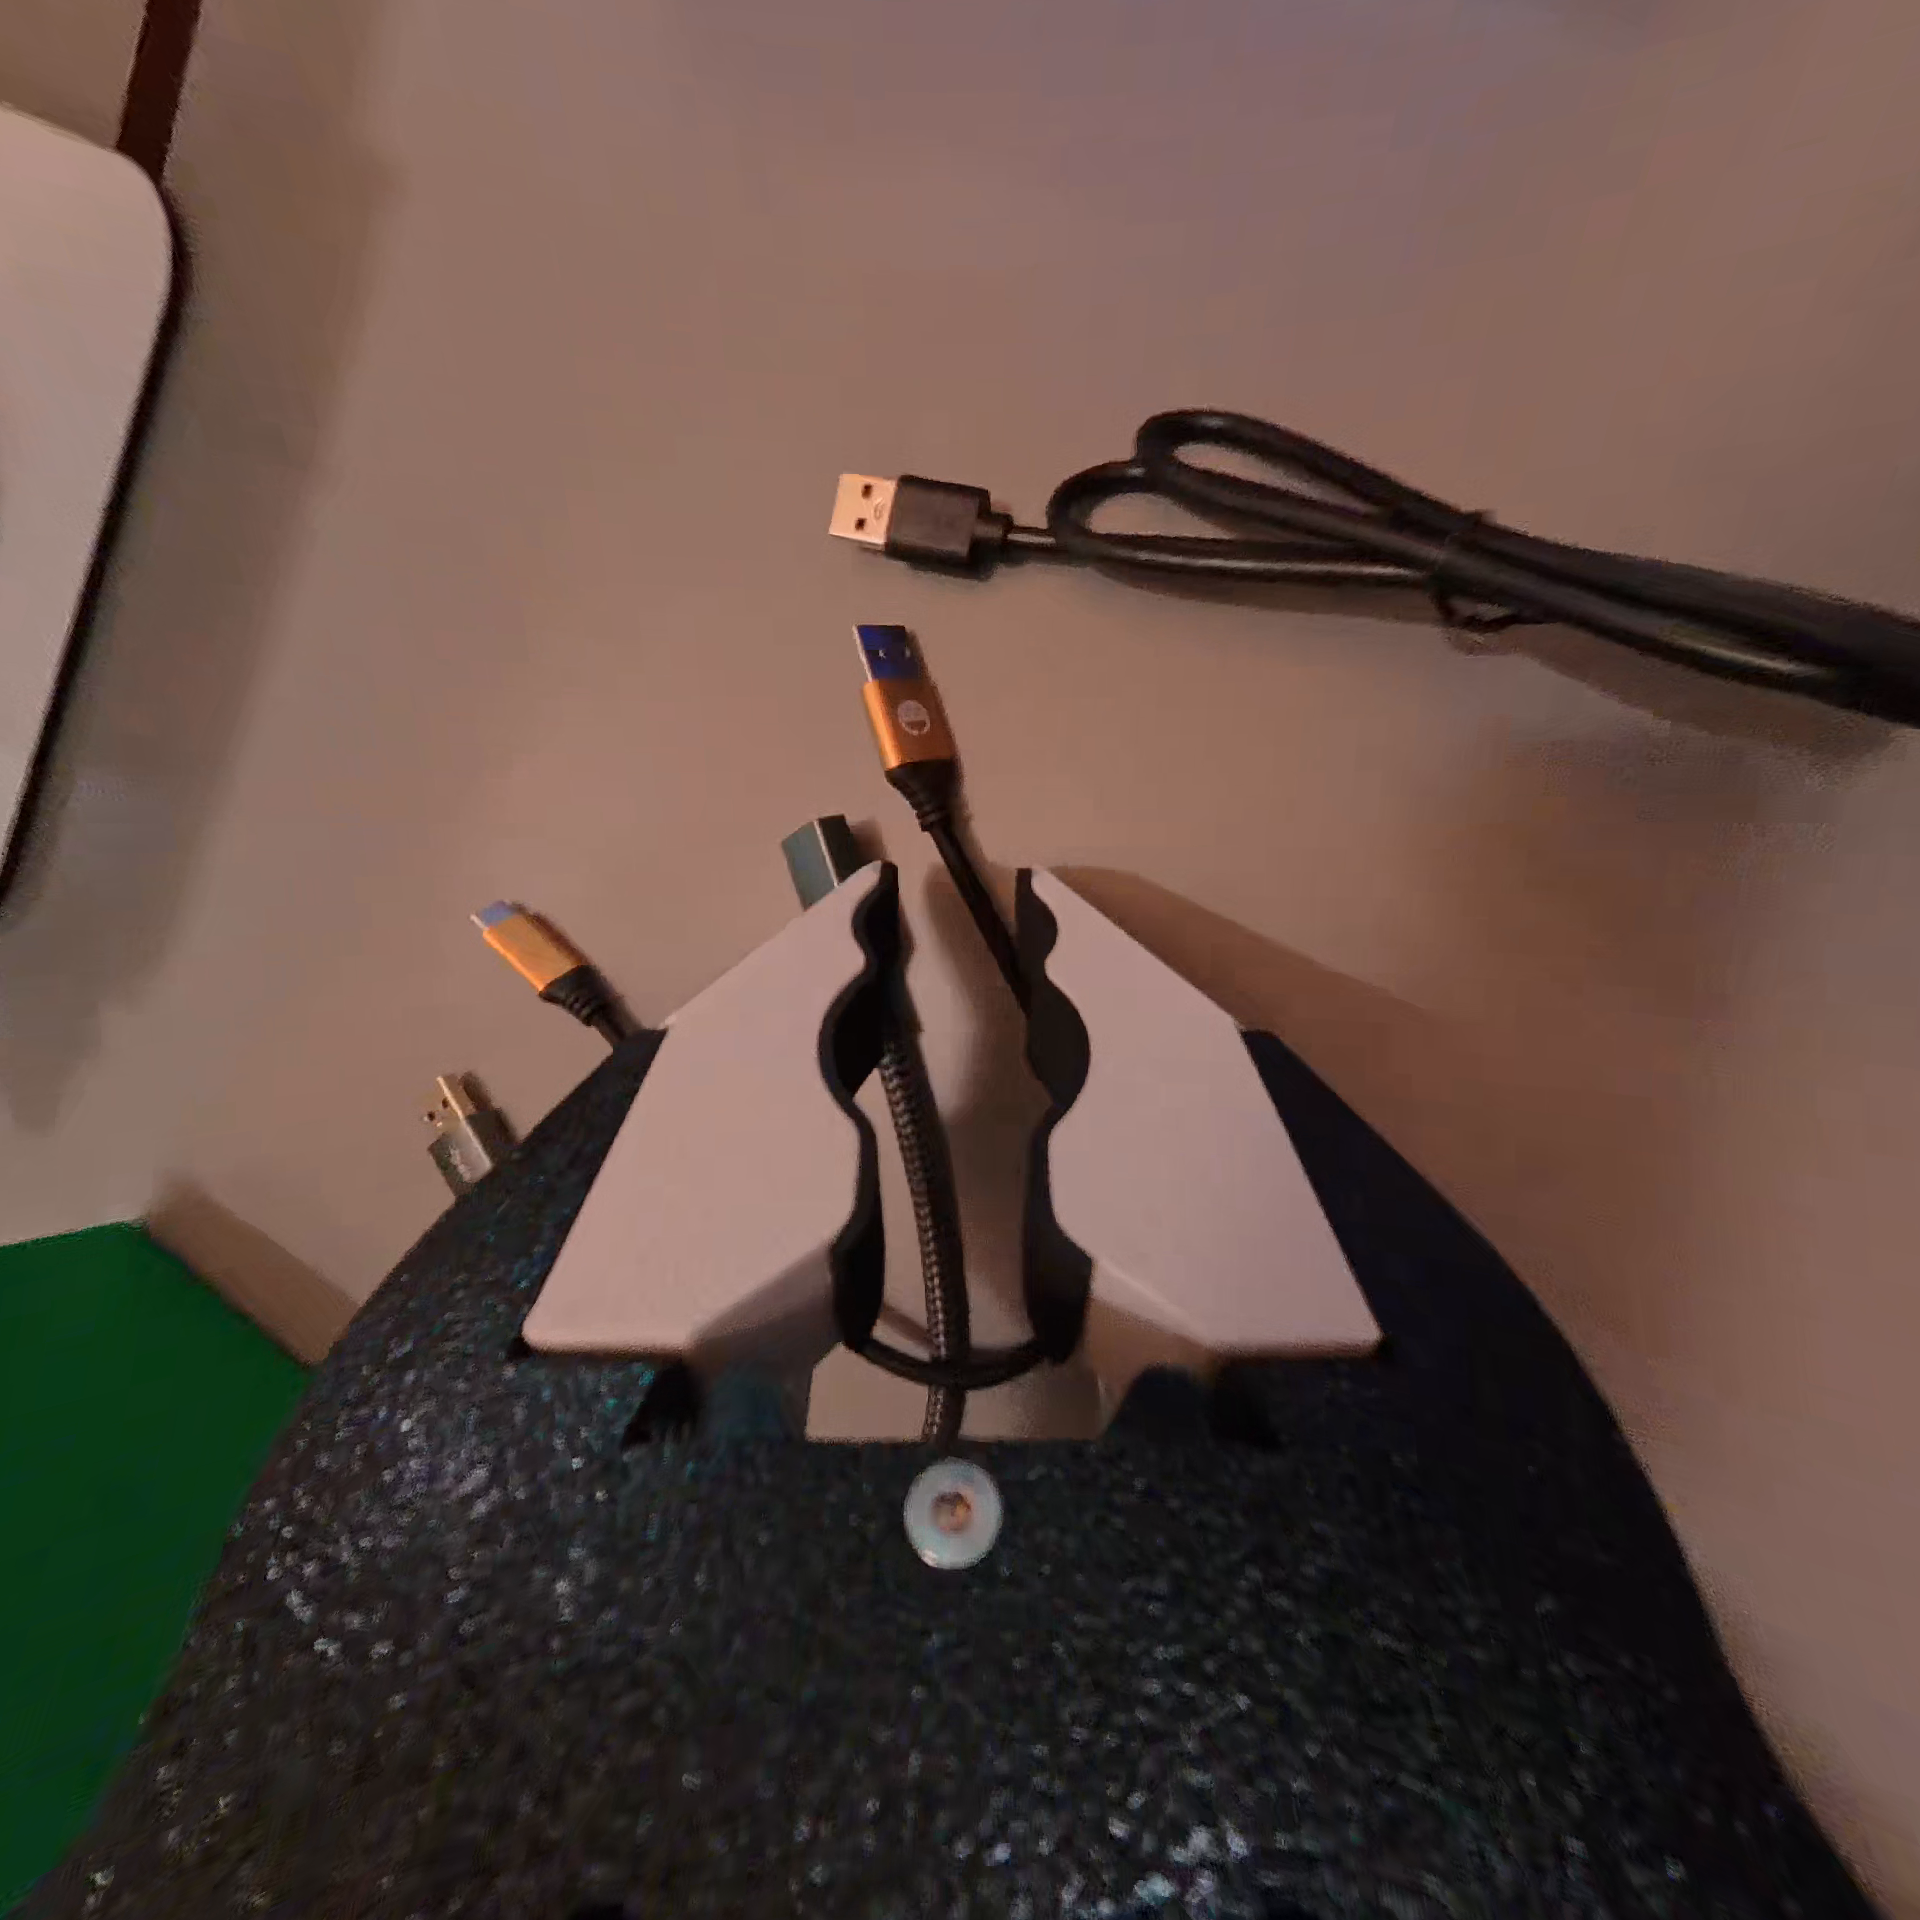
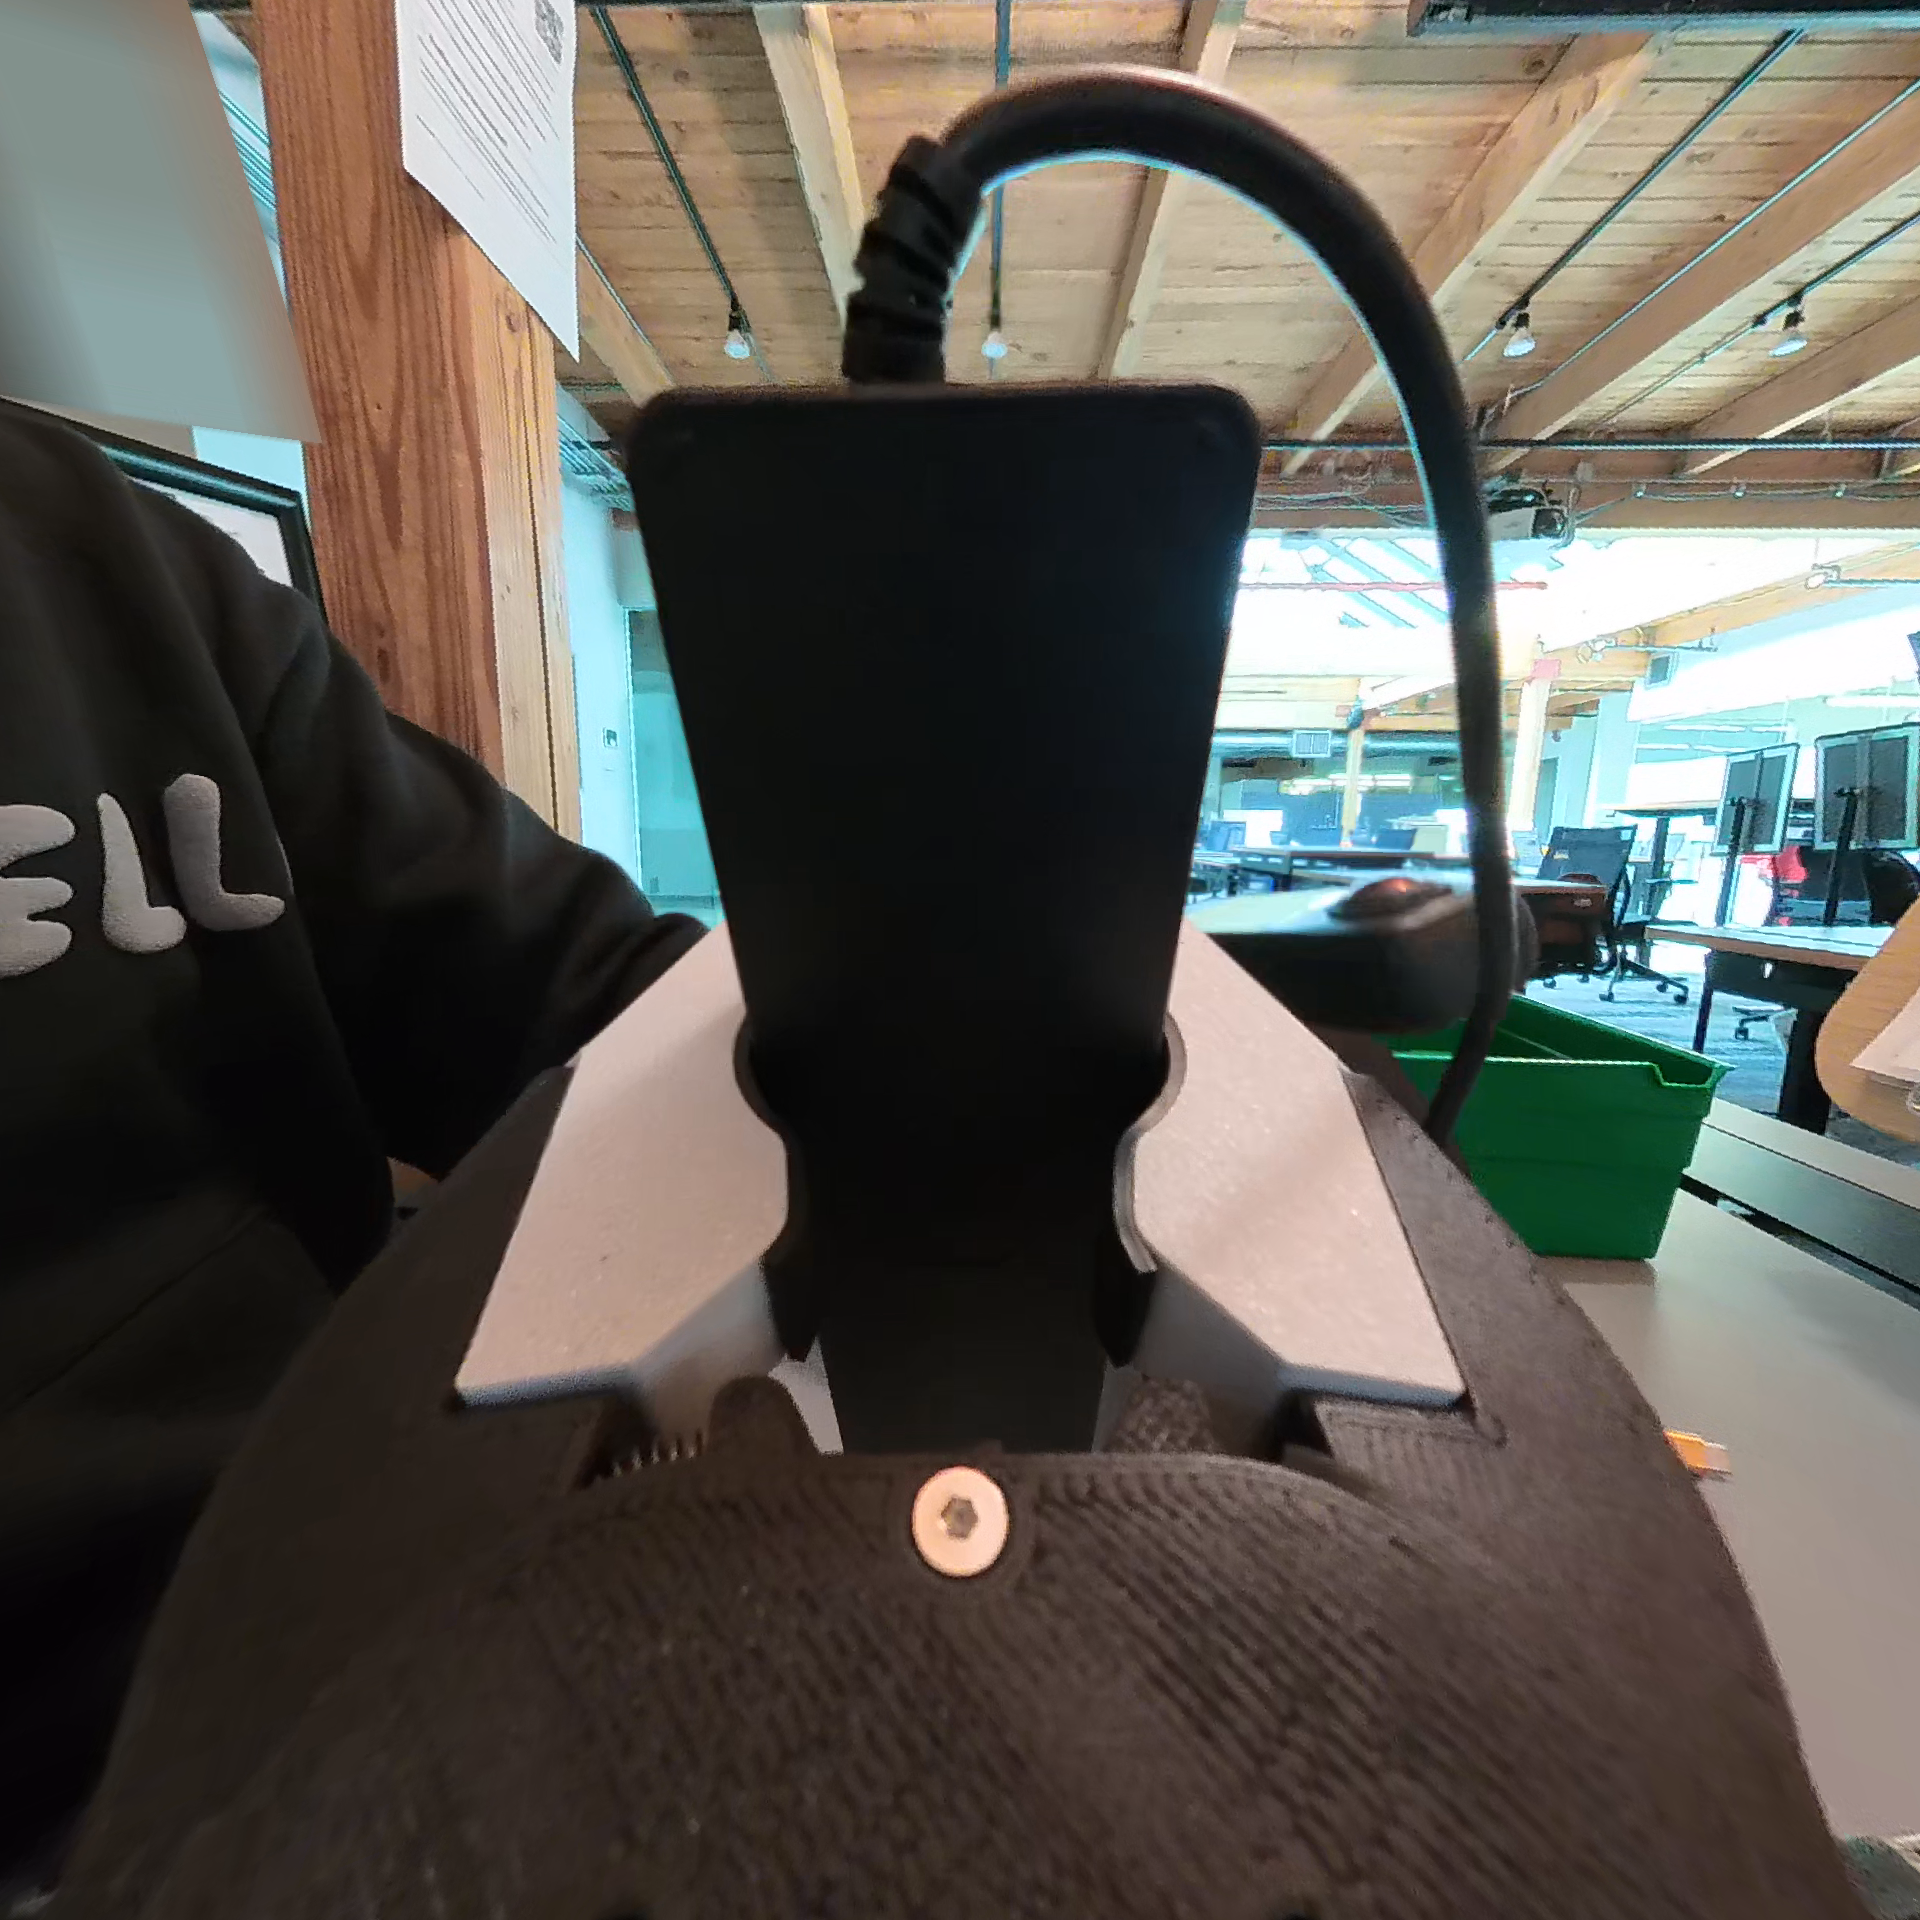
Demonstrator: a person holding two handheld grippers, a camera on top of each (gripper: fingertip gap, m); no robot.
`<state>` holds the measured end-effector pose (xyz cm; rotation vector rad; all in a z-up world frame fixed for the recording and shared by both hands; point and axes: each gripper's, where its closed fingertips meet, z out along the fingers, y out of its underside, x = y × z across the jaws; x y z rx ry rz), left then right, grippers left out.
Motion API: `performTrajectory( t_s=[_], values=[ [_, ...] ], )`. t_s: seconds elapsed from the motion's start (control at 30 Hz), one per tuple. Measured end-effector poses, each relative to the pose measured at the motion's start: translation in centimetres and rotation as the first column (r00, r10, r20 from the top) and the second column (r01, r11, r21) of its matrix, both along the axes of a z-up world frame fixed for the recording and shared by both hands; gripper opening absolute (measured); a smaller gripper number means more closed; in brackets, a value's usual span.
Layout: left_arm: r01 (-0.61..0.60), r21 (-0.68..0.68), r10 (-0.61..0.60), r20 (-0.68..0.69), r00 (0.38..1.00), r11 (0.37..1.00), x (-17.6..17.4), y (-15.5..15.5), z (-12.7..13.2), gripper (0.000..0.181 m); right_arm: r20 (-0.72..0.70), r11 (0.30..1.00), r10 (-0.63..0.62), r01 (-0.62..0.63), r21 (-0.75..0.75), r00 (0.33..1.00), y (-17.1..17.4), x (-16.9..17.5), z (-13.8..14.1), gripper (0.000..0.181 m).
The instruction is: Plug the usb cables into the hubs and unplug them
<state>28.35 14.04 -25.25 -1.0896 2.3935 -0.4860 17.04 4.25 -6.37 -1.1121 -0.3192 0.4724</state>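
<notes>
My right gripper is shut on a black USB hub and holds it upright. The hub's black cord arcs from its top down to the right. In the left wrist view my left gripper hovers low over the grey table with its jaws a narrow gap apart. A grey braided cable runs through that gap unclamped, and its grey plug peeks past the left fingertip. An orange plug with a blue tongue lies just ahead. A black USB-A plug with its coiled cable lies farther ahead to the right.
An orange small plug and a silver plug lie left of the left gripper. A white rounded object sits at the far left. A green bin stands on the table. A person in a black top stands at the left.
</notes>
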Motion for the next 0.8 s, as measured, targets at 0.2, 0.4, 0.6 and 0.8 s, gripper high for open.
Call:
performTrajectory(
  t_s=[0.2,0.4,0.6,0.8],
  values=[
    [-0.093,-0.018,0.095,0.107,0.990,0.995,1.7,0.0,-0.7,0.006,0.009,0.996,-0.059,0.060,-0.073,0.998,0.9,0.8,-0.9,0.062],
    [-0.078,-0.262,0.092,0.039,0.995,0.962,-0.1,-1.5,0.0,0.004,0.072,0.976,-0.134,0.144,-0.160,0.988,1.6,1.8,-2.4,0.062],
    [0.056,-0.296,-0.055,0.011,0.998,0.954,-4.7,-2.0,8.2,0.004,0.055,0.984,-0.101,0.108,-0.140,0.993,1.0,1.7,-1.9,0.063],
    [0.235,-0.340,-0.296,-0.138,0.945,0.911,-11.0,-5.5,14.6,0.004,0.111,0.978,-0.072,0.091,-0.185,0.991,1.6,0.7,-3.0,0.062]
  ],
)
